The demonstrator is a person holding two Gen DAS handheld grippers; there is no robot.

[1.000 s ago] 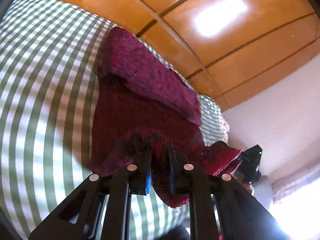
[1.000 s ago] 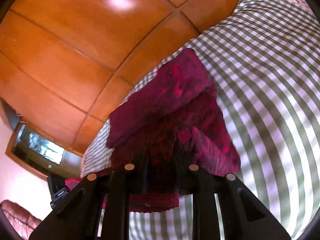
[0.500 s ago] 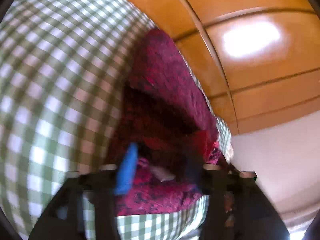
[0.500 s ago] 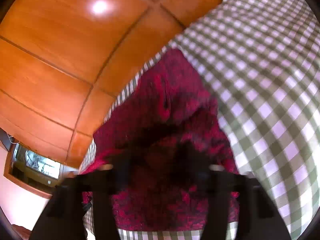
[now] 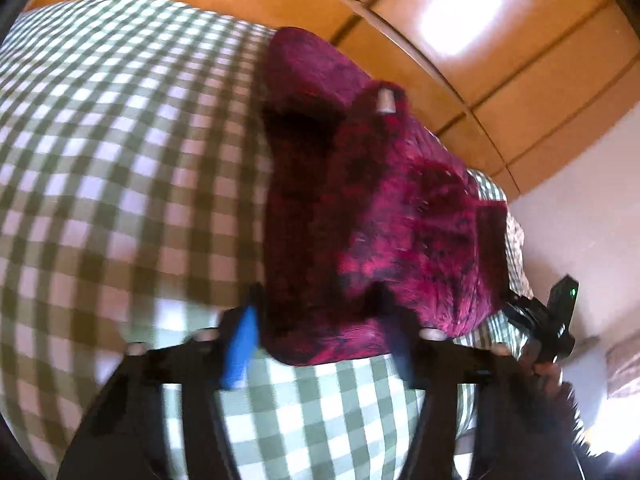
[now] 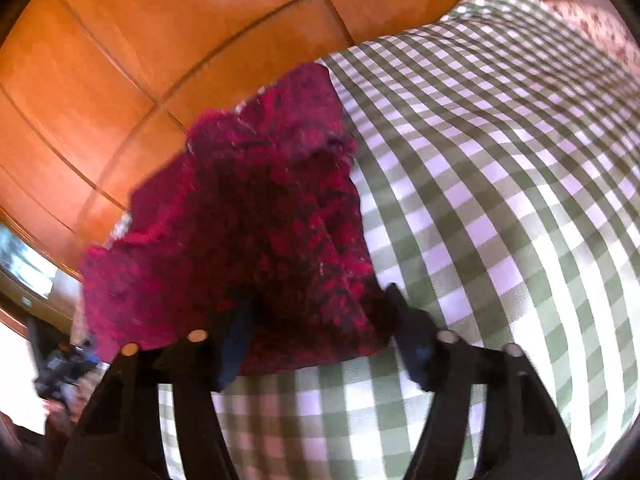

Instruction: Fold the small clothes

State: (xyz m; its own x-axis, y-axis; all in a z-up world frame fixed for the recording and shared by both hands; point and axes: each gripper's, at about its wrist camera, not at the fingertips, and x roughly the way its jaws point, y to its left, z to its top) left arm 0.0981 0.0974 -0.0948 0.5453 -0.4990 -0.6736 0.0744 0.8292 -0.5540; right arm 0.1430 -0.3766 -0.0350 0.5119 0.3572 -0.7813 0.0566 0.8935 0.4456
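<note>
A dark red fuzzy garment (image 5: 380,208) lies folded on the green-and-white checked bedcover (image 5: 112,152), near its far edge by the wooden wardrobe. My left gripper (image 5: 320,344) is open and empty, its fingers either side of the garment's near edge. In the right wrist view the same garment (image 6: 256,232) lies in front of my right gripper (image 6: 320,344), which is open and empty just short of the near edge. The right gripper also shows at the left view's right edge (image 5: 552,320).
Orange wooden wardrobe panels (image 6: 140,60) stand behind the bed. A floral pillow (image 6: 592,24) lies at the far right of the bedcover (image 6: 500,184). A white wall (image 5: 580,184) and a bright window are on the right of the left view.
Both grippers were shut on the garment's edge and held it up. They have laid it over onto itself, opened, and drawn back a little.
</note>
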